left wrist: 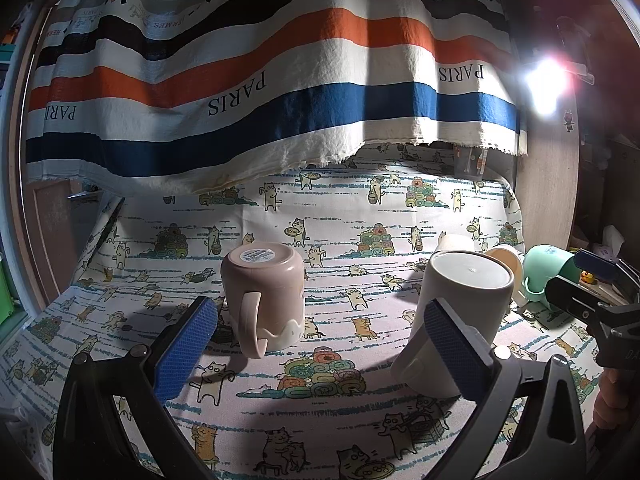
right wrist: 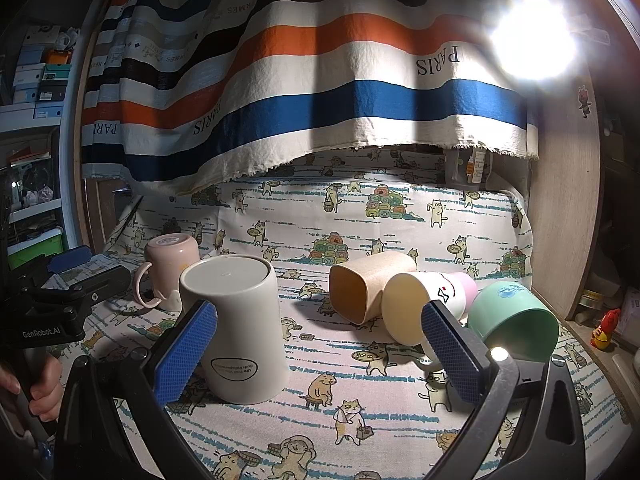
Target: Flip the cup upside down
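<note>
A white mug stands upside down on the cat-print cloth; it also shows in the left wrist view. A pink mug stands upside down to its left, also seen in the right wrist view. A tan cup, a cream and pink cup and a green cup lie on their sides at the right. My left gripper is open and empty, between the two upturned mugs. My right gripper is open and empty, with the white mug just behind its left finger.
A striped Paris cloth hangs behind. A wooden side panel bounds the right. A bright lamp glares at the upper right. Shelves with boxes stand at the left. A small red figure sits at the right.
</note>
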A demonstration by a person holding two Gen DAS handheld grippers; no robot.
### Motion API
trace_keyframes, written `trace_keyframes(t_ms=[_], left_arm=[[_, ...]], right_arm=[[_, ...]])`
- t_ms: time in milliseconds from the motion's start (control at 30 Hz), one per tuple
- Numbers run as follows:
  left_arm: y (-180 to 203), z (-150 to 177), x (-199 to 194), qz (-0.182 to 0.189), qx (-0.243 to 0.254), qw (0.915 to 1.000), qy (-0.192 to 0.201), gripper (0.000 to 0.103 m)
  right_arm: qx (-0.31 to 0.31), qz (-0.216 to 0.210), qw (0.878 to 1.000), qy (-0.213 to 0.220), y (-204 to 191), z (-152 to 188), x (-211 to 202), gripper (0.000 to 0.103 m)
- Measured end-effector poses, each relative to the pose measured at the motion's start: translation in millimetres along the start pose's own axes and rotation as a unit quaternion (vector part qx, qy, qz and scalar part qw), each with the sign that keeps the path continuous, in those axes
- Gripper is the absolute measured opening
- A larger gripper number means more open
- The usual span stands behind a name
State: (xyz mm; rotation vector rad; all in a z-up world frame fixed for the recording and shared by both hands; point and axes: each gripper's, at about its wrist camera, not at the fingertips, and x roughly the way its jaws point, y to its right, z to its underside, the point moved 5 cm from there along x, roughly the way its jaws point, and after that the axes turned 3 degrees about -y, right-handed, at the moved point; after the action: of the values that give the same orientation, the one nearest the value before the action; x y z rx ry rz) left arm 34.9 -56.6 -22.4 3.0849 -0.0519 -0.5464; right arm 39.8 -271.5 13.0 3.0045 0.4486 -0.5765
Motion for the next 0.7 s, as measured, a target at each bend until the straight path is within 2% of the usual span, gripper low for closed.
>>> trace_keyframes(t_ms=[700], left_arm=[[-0.1,0.0,0.2,0.000,0.000,1.0000,0.000,0.103]], right_arm=[[0.001,0.001,1.000,0.000,1.7,0.0,0.0,0.103]])
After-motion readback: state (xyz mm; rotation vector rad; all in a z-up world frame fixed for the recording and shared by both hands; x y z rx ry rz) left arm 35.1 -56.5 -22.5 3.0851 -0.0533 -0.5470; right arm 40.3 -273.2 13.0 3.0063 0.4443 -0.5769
